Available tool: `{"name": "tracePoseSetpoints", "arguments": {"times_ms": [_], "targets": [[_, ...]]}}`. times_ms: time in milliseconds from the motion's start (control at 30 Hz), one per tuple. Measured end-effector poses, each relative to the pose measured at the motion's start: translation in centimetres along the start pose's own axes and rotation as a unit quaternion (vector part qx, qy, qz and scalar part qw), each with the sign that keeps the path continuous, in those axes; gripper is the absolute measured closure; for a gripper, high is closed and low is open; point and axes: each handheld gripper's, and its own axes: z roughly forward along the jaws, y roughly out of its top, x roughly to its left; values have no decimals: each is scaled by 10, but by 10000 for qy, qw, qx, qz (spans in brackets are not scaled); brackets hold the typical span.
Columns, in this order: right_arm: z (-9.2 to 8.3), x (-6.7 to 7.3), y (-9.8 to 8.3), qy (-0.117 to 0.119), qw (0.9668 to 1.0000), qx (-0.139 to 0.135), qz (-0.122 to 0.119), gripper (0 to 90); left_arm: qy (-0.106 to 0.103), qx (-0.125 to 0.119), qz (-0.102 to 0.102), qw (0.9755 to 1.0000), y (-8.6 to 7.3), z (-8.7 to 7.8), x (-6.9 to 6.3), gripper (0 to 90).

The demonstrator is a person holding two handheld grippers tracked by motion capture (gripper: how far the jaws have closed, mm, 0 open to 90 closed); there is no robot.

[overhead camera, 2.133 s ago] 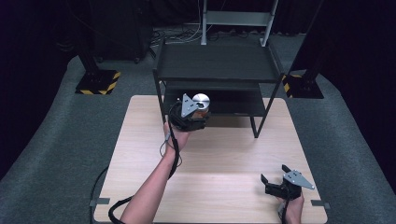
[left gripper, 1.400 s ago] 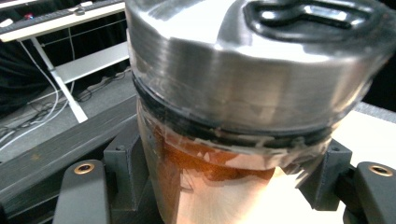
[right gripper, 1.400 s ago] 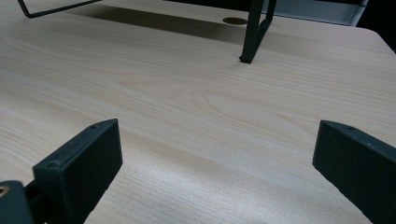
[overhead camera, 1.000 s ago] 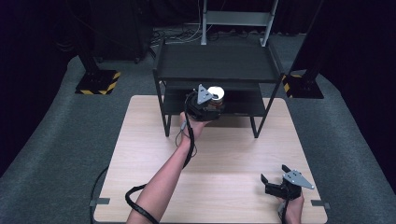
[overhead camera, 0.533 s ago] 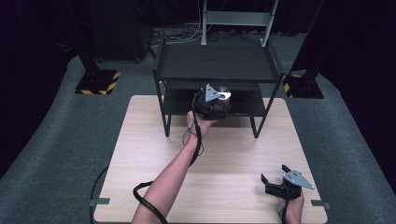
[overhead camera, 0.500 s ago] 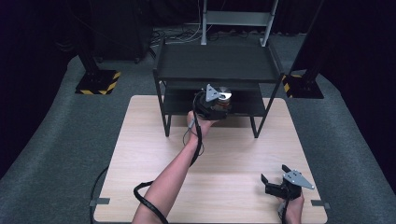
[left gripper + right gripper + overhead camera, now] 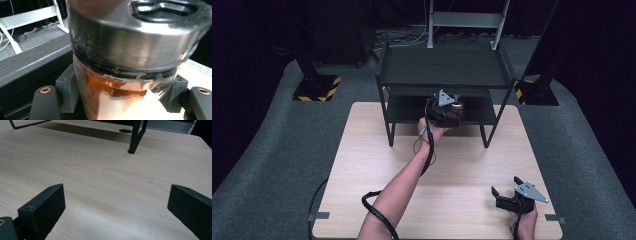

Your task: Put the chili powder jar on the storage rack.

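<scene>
Gripping a spice jar at the black shelf, the left gripper clamps it; right gripper fingers rest apart over the table.

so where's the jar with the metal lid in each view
High view: the jar sits upper centre, in the left gripper, at the black shelf rack's lower tier.
Left gripper view: jar up close, centre.
Right gripper view: no jar here.
Shared landmark: the rack; its leg stands on the table.
</scene>
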Motion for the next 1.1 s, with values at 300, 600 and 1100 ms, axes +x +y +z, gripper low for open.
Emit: {"name": "tracePoseSetpoints", "arguments": {"times_ms": [300,600,1100], "targets": [[0,-1,-1,10,10000,-17,14,4,-7,63,-52,10000,4,11,-3,303],[-1,-1,-1,21,10000,-43,26,5,-30,126,-152,9998,8,23,1,303],[-1,-2,-1,20,10000,-39,27,5,71,66,-254,9996,10,41,6,304]]}}
